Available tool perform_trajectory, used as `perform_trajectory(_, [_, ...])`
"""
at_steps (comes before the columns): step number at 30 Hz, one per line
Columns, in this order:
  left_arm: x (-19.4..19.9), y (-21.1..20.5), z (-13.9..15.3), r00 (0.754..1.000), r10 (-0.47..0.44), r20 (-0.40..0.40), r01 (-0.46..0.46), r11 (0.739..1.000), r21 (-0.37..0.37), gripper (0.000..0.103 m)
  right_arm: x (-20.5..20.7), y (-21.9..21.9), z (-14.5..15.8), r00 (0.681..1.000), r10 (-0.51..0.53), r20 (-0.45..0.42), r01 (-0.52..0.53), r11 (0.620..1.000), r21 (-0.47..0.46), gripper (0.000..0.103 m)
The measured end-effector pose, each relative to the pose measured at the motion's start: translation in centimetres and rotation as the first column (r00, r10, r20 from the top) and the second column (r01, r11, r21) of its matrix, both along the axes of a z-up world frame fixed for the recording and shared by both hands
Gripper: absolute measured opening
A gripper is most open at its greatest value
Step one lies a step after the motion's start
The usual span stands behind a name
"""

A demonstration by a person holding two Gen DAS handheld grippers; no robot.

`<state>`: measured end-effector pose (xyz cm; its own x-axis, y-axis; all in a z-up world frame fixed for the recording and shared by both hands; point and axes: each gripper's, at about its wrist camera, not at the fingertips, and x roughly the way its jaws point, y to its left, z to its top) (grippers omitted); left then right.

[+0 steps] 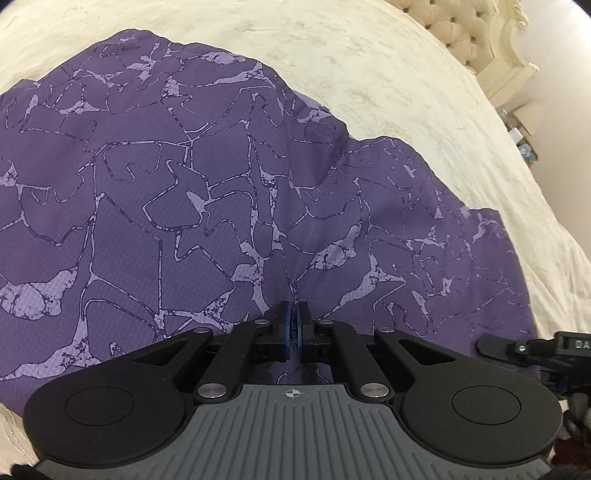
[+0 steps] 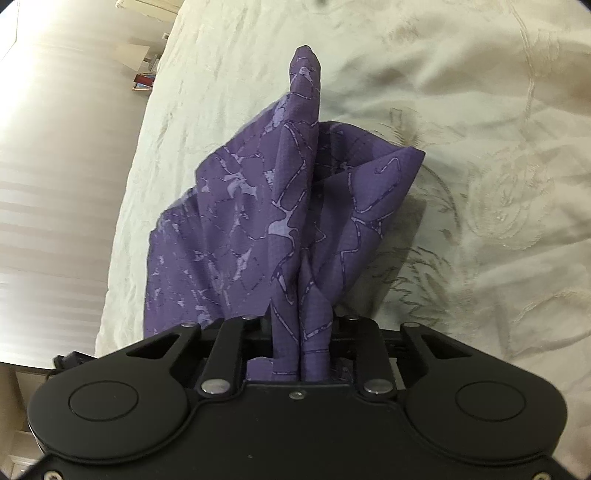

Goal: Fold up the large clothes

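Note:
A large purple garment with a pale cracked pattern lies spread on the cream bed. My left gripper sits at its near edge, blue pads pressed together on a ridge of the cloth, and creases run up from the pinch. In the right wrist view, a bunched fold of the same garment rises from between the black fingers of my right gripper. The cloth fills the gap and hides the fingertips. Part of the right gripper shows at the right edge of the left wrist view.
The cream embroidered bedspread lies around the garment. A tufted headboard and a bedside stand with small items are at the far right. The bed's edge drops to a striped floor on the left.

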<state>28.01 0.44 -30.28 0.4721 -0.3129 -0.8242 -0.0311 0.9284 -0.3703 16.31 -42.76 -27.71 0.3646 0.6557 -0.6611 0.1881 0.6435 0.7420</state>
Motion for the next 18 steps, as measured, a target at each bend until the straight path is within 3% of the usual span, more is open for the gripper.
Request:
perform_trajectory(10, [-0.4,0.8,-0.2,1.000,-0.020,-0.009,0.019,0.999,-0.040,0.005,-0.2,1.5,3.4,0.999,0.007,0.036,-0.007,1.000,0.012,0.028])
perform_trajectory(18, [-2.7,3.0,0.6,0.982,-0.187,-0.039,0.185,0.981,-0.050,0.005,-0.5,5.2,7.9,0.997,-0.003,0.081,0.003,1.000,0.006,0.028])
